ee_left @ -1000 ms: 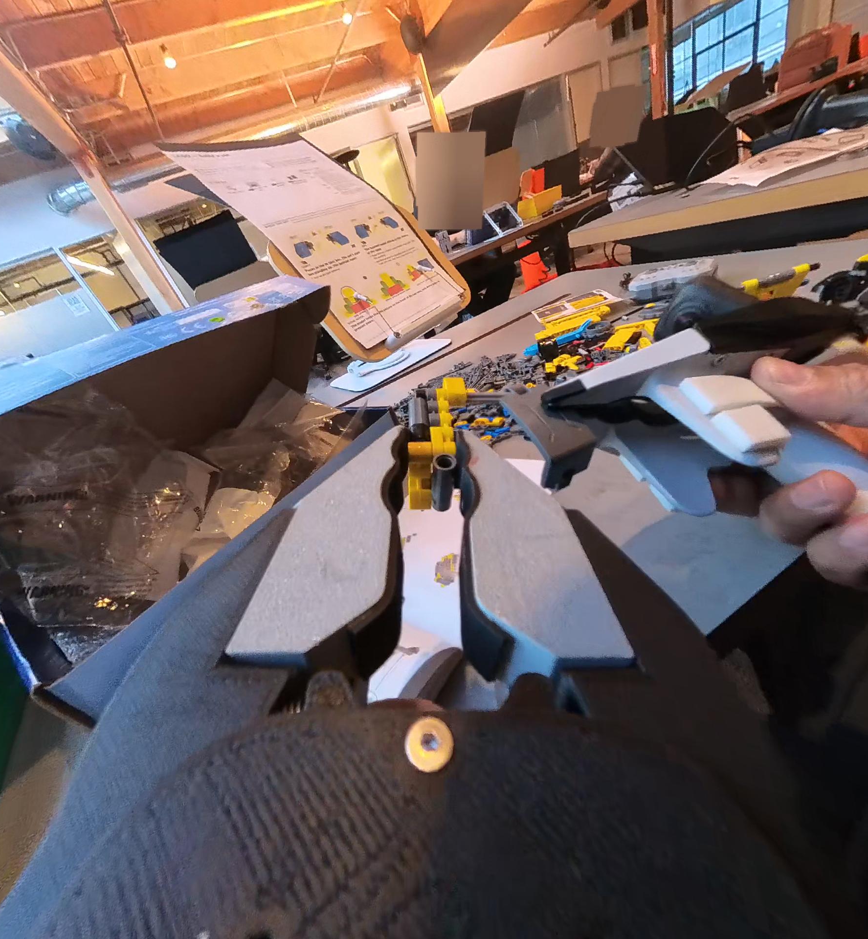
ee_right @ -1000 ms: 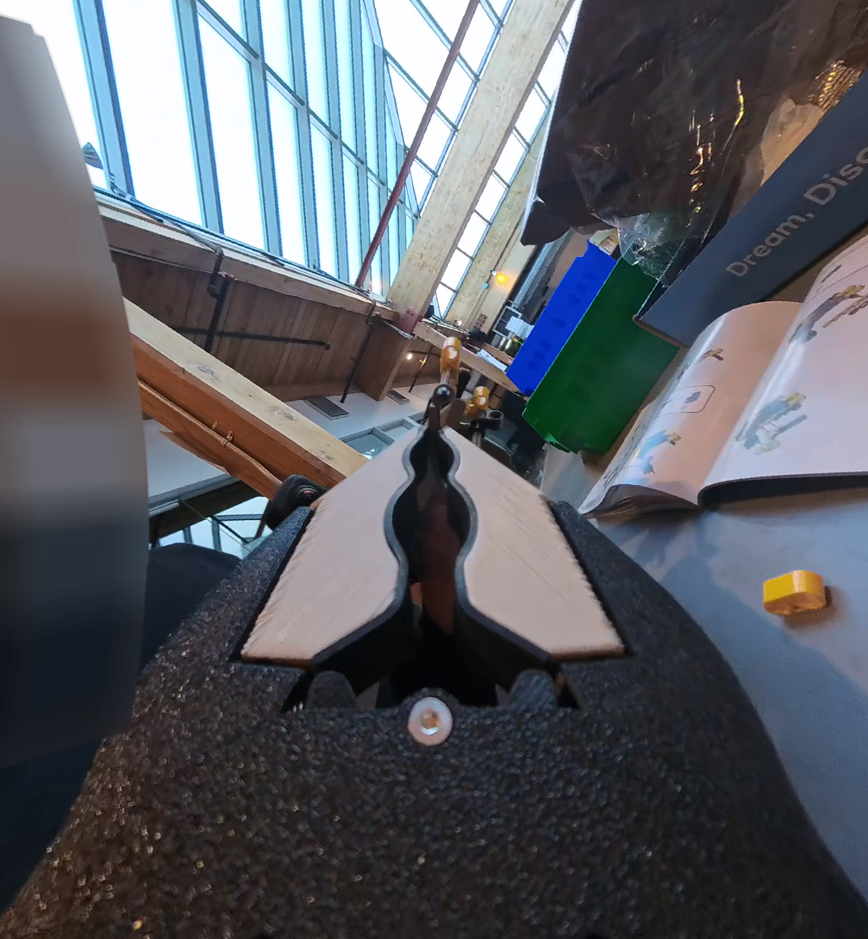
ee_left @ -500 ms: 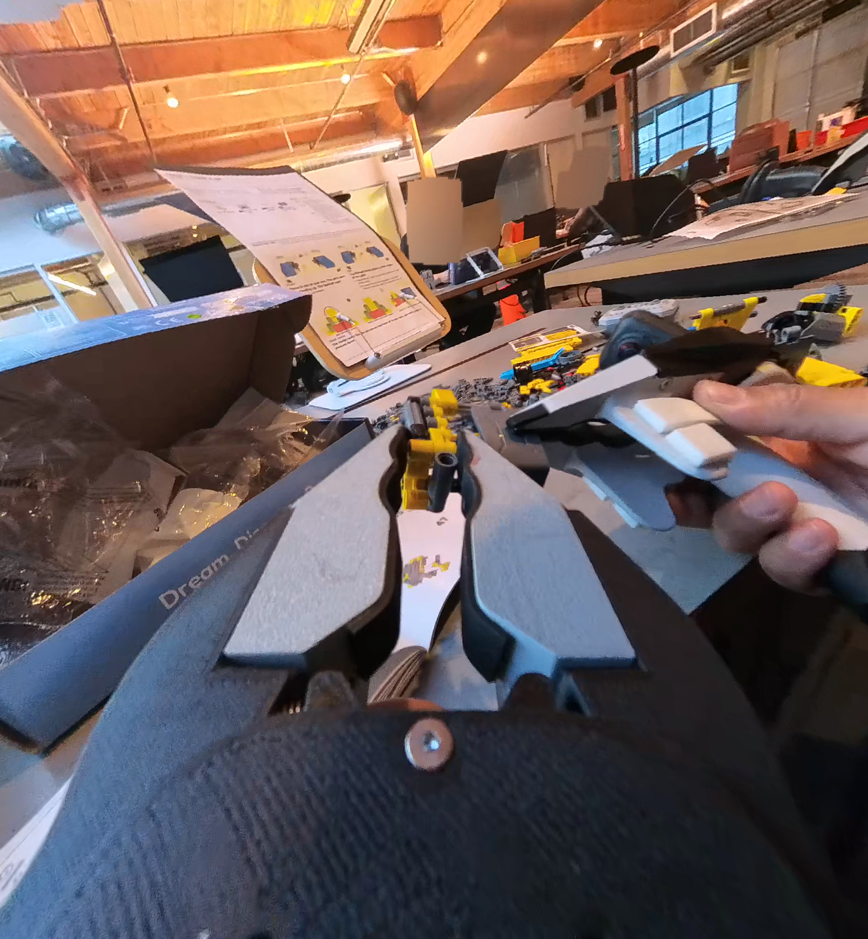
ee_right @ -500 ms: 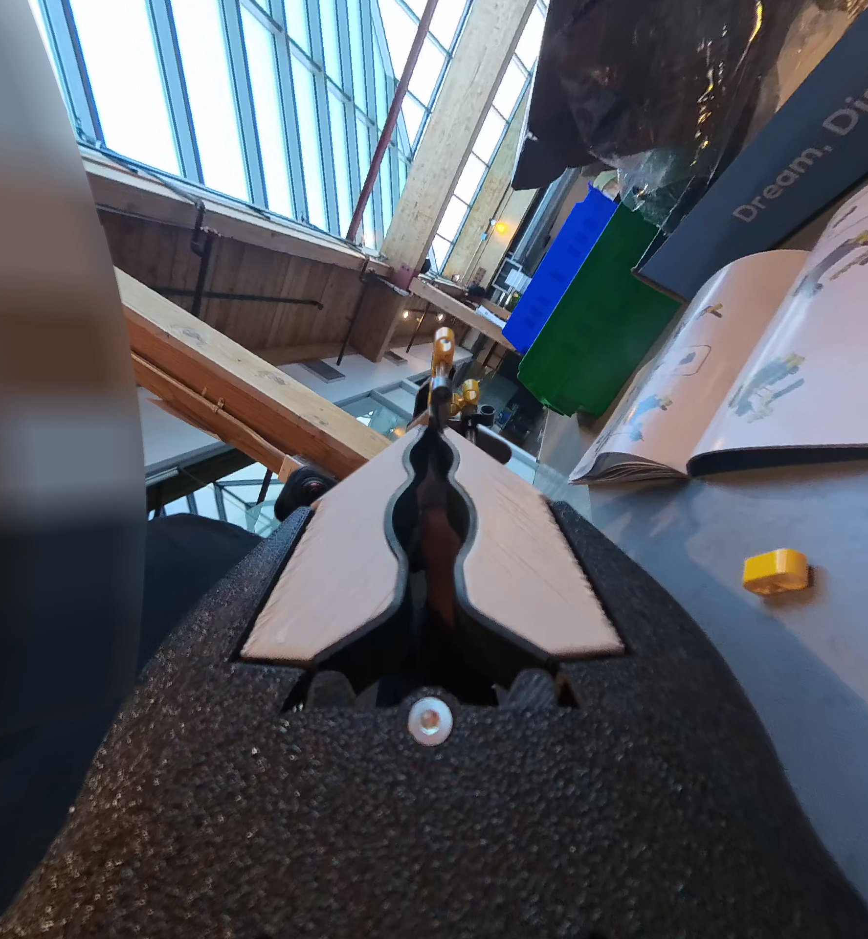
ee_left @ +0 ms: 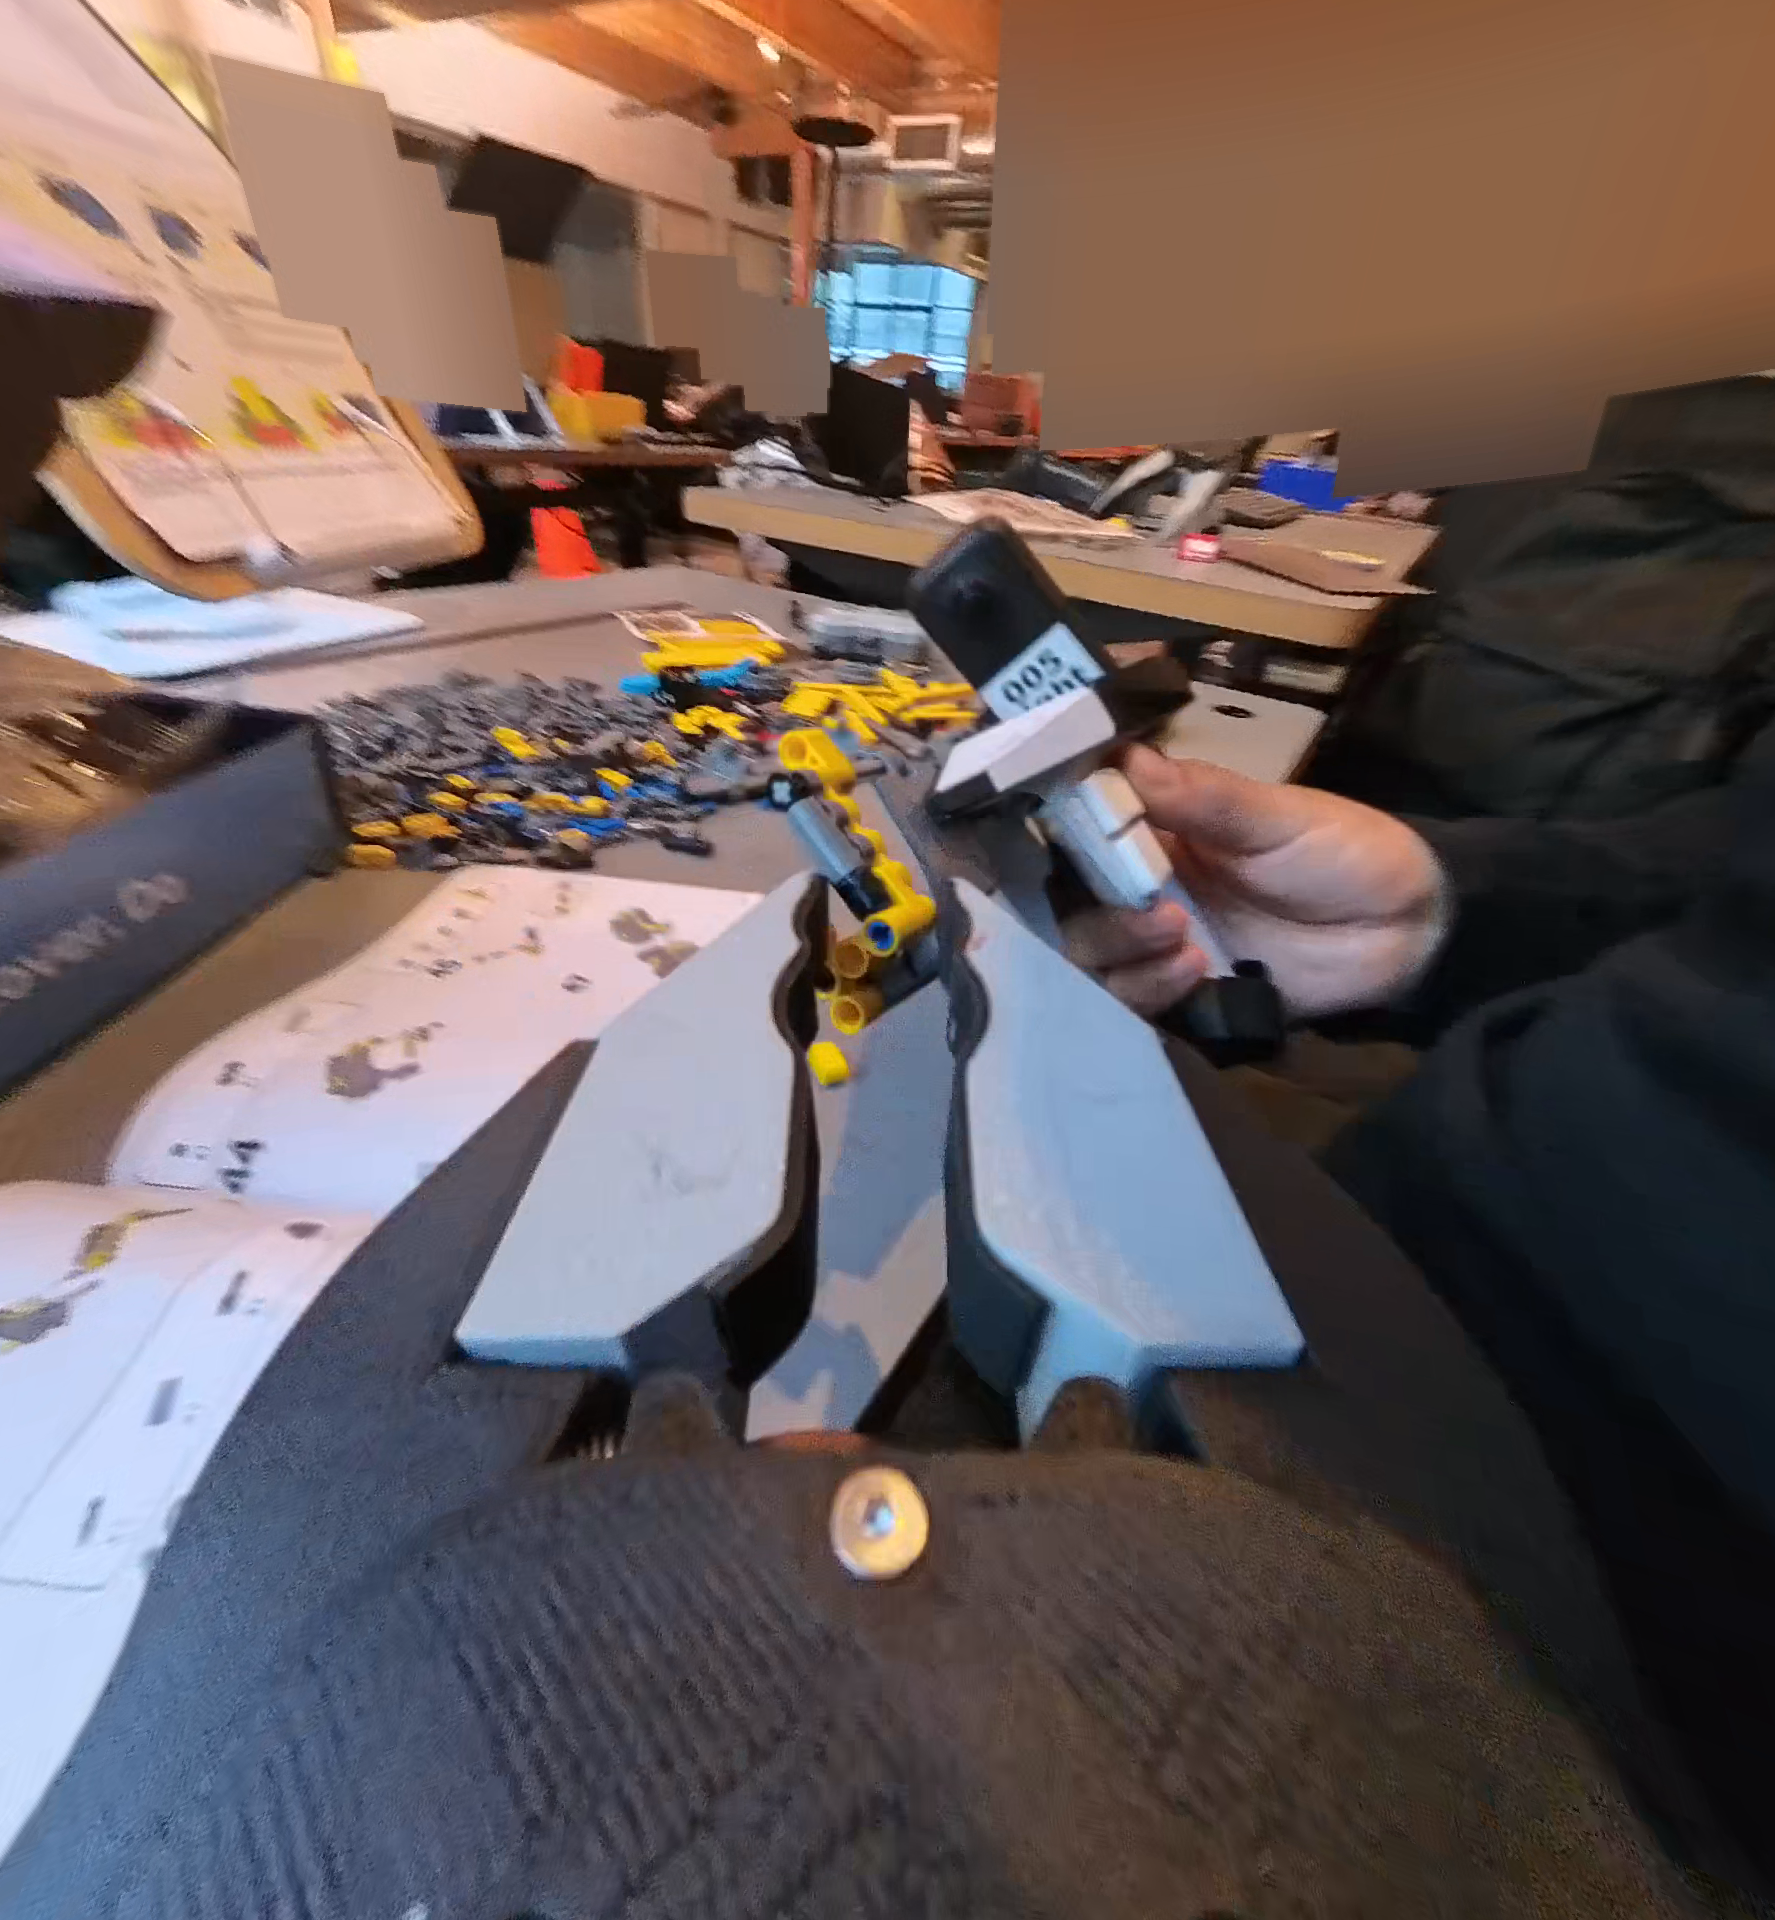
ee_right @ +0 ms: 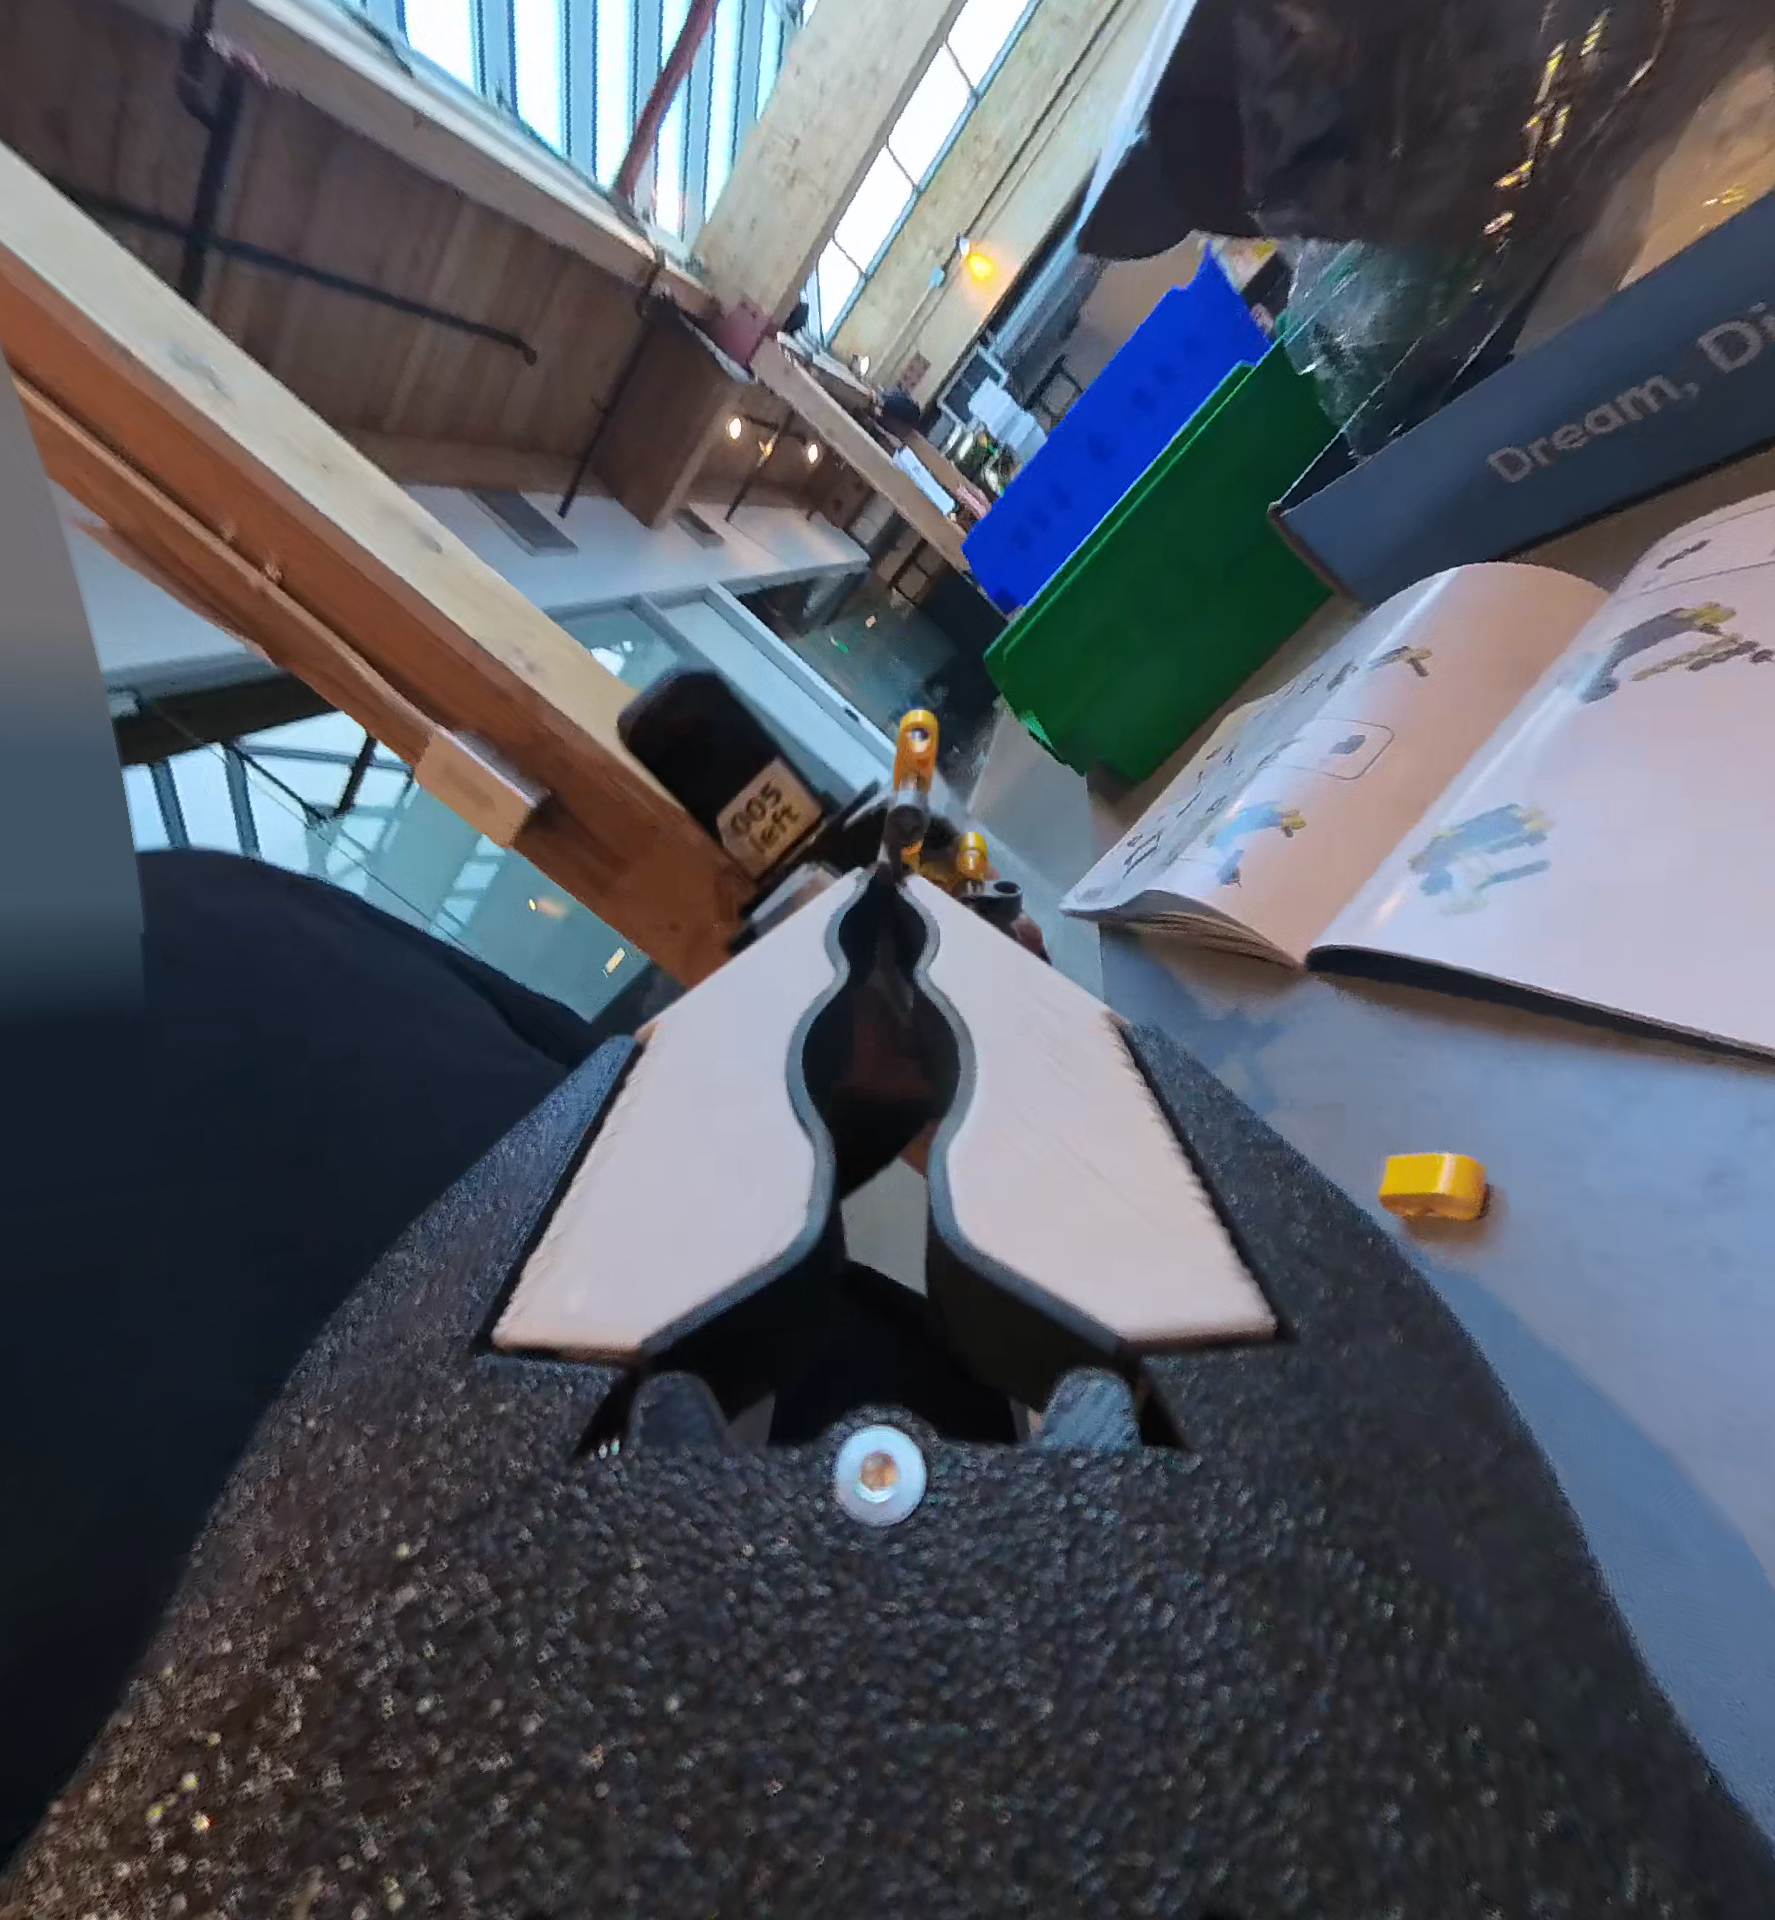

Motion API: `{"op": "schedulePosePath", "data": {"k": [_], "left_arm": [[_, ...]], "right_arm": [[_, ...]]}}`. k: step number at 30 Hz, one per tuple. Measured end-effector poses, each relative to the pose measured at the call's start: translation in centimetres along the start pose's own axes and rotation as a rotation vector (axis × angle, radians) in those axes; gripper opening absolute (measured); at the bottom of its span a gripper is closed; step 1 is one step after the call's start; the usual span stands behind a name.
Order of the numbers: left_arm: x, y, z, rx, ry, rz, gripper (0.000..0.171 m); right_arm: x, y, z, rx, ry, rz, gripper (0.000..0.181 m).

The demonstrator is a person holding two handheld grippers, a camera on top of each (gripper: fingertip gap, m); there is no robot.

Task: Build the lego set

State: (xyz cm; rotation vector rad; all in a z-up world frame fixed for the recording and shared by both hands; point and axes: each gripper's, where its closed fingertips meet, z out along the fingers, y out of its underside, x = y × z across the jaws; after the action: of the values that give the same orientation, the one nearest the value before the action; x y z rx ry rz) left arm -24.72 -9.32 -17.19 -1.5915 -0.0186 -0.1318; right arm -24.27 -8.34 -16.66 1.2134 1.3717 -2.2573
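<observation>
My left gripper (ee_left: 878,914) is shut on the lower end of a small yellow, black and grey brick assembly (ee_left: 862,894), held above the grey table (ee_left: 862,1195). The assembly leans up and to the left. My right gripper (ee_right: 888,883) is shut, with the assembly's upper end (ee_right: 909,800) sticking out just past its tips. In the left wrist view a hand (ee_left: 1278,883) holds the right gripper (ee_left: 1028,738) just right of the assembly. The left gripper's body (ee_right: 727,769) shows beyond my right tips.
An open instruction booklet (ee_left: 395,1039) (ee_right: 1485,831) lies on the table by a dark box (ee_left: 83,914) (ee_right: 1589,416). A loose yellow piece (ee_right: 1434,1184) (ee_left: 829,1065) lies near it. A pile of small bricks (ee_left: 550,748) lies farther back. Green (ee_right: 1153,644) and blue (ee_right: 1101,468) bins stand beyond. Less than 4 cm separates the two grippers' tips. My right tips are roughly 10 centimetres from the loose yellow piece (ee_right: 1434,1184).
The left view has swung right and dipped toward the table, so the box has moved to the left edge. The assembly now leans left. Both grippers stay shut at it.
</observation>
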Motion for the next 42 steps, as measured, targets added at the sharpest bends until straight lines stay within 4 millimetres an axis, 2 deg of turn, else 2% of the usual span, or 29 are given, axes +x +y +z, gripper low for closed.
{"op": "schedulePosePath", "data": {"k": [8, 12, 16, 21, 25, 30, 32, 34, 38, 42], "left_arm": [[2.2, 0.7, -1.7, -0.057, 0.346, -0.336, 0.011], [3.0, 1.0, -2.1, -0.061, 0.385, -0.287, 0.009], [4.1, 1.0, -2.3, -0.065, 0.457, -0.281, 0.009], [4.5, 1.2, -2.0, -0.072, 0.465, -0.287, 0.01], [3.5, 2.7, -1.3, -0.148, 0.408, -0.455, 0.007], [3.8, 2.8, -0.8, -0.177, 0.398, -0.577, 0.007], [4.0, 2.5, -0.7, -0.185, 0.388, -0.545, 0.007], [4.7, 1.8, -0.9, -0.167, 0.387, -0.431, 0.007], [5.9, 0.7, -1.5, -0.095, 0.364, -0.081, 0.006], [6.3, 0.6, -2.1, -0.062, 0.339, 0.098, 0.006]], "right_arm": [[-1.3, 2.6, 0.8, -0.211, 0.012, -0.164, 0.001], [-1.9, 3.4, 0.7, -0.319, 0.011, -0.27, 0.001], [-2.5, 4.1, 0.4, -0.406, -0.045, -0.244, 0.001], [-2.4, 4.3, 0.0, -0.45, -0.065, -0.221, 0.001], [-1.0, 4.2, -0.5, -0.46, -0.002, -0.22, 0.001], [-0.5, 4.3, -1.2, -0.457, -0.001, -0.184, 0.002], [-0.7, 4.2, -1.3, -0.445, -0.017, -0.158, 0.007], [-1.4, 4.1, -1.4, -0.426, -0.05, -0.179, 0.015], [-3.6, 3.8, -1.6, -0.417, -0.071, -0.4, 0.017], [-3.3, 4.3, -1.7, -0.522, 0.075, -0.66, 0.024]]}}
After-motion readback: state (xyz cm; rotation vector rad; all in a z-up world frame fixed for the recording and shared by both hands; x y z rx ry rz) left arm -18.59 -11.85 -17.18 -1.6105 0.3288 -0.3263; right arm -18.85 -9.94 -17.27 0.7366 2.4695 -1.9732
